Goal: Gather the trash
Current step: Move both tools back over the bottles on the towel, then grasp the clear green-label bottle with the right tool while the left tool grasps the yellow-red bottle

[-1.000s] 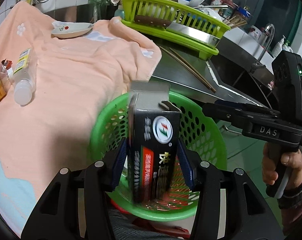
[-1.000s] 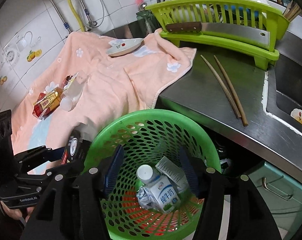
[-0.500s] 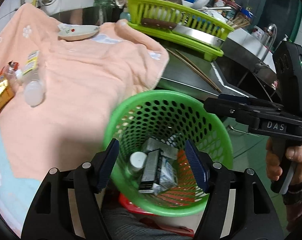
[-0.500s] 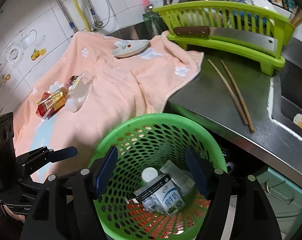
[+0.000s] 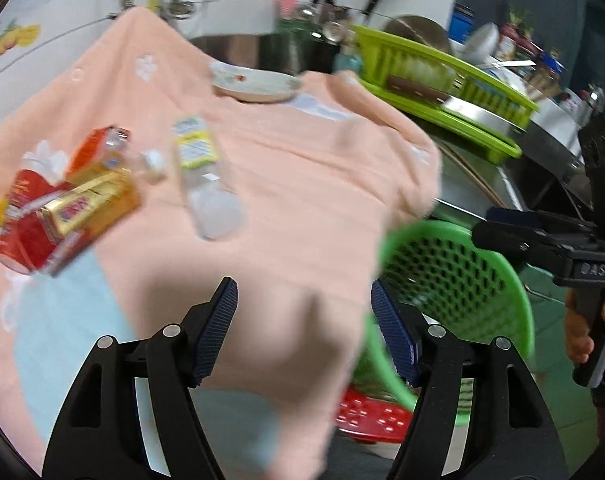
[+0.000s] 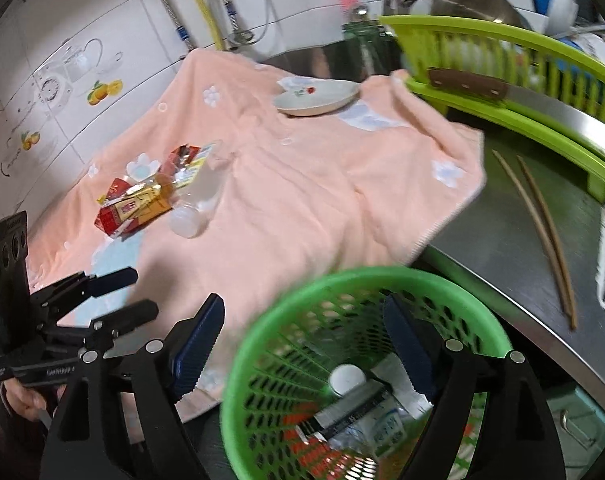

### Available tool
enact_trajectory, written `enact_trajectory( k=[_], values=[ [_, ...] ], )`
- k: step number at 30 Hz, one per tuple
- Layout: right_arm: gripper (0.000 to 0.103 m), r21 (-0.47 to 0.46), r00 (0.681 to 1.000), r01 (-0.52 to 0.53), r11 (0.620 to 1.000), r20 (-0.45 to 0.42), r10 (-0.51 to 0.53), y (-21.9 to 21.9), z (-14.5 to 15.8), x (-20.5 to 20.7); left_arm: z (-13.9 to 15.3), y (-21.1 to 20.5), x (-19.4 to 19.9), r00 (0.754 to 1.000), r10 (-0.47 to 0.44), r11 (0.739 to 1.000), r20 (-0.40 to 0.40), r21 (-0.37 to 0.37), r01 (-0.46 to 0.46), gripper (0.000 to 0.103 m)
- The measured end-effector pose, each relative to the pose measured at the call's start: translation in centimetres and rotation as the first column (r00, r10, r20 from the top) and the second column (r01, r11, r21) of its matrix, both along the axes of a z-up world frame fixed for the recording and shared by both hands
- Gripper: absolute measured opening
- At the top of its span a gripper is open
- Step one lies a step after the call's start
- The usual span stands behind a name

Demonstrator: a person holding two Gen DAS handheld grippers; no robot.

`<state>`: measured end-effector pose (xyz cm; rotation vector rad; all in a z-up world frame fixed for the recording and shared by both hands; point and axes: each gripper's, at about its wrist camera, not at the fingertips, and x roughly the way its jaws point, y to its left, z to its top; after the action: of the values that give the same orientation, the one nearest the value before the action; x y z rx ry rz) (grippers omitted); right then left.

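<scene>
A green perforated basket [image 6: 382, 284] stands below the counter edge and holds a black box [image 6: 350, 404], a milk carton and a white-capped bottle [image 6: 346, 378]. It shows at the right in the left wrist view [image 5: 462, 280]. On the peach towel [image 5: 302, 184] lie a clear plastic bottle [image 5: 206, 188], a gold and red carton [image 5: 82, 204] and red wrappers [image 5: 22, 216]. My left gripper [image 5: 304, 324] is open and empty over the towel. My right gripper [image 6: 304, 344] is open and empty over the basket's left rim.
A small plate [image 6: 316, 98] sits at the towel's far end. A lime dish rack [image 6: 522, 80] holds a cleaver. Two chopsticks [image 6: 542, 220] lie on the steel counter by the sink. Tiled wall and hoses stand behind.
My left gripper let the black box drop into the basket, then swung left over the towel toward the bottle and cartons. My right gripper shifted slightly left.
</scene>
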<state>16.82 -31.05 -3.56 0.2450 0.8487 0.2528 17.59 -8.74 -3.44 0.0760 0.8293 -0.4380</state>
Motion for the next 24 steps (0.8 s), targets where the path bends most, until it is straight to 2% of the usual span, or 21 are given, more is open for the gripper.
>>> enact_trajectory(
  k=[8,12,20,24],
  values=[
    [0.080,-0.012,0.996,-0.084,0.996,0.010,0.084,4.7,1.4,3.8,1.9,5.4,4.4,0.994,0.086,0.992,0.060,0.091,-0.092,0.079],
    [0.082,-0.023,0.993,-0.115,0.993,0.012,0.115,6.6,1.7,5.1,2.4,8.0,7.1,0.994,0.099,0.986,0.042,0.128,-0.103,0.087],
    [0.083,-0.038,0.987,-0.163,0.986,0.002,0.164,9.8,2.0,8.1,1.9,10.1,11.3,0.999,0.029,0.966,-0.014,0.256,-0.024,0.094],
    [0.083,-0.018,0.984,-0.178,0.984,-0.011,0.178,11.1,2.2,10.3,0.9,9.7,12.5,1.000,-0.020,0.933,-0.020,0.358,0.026,0.094]
  ],
)
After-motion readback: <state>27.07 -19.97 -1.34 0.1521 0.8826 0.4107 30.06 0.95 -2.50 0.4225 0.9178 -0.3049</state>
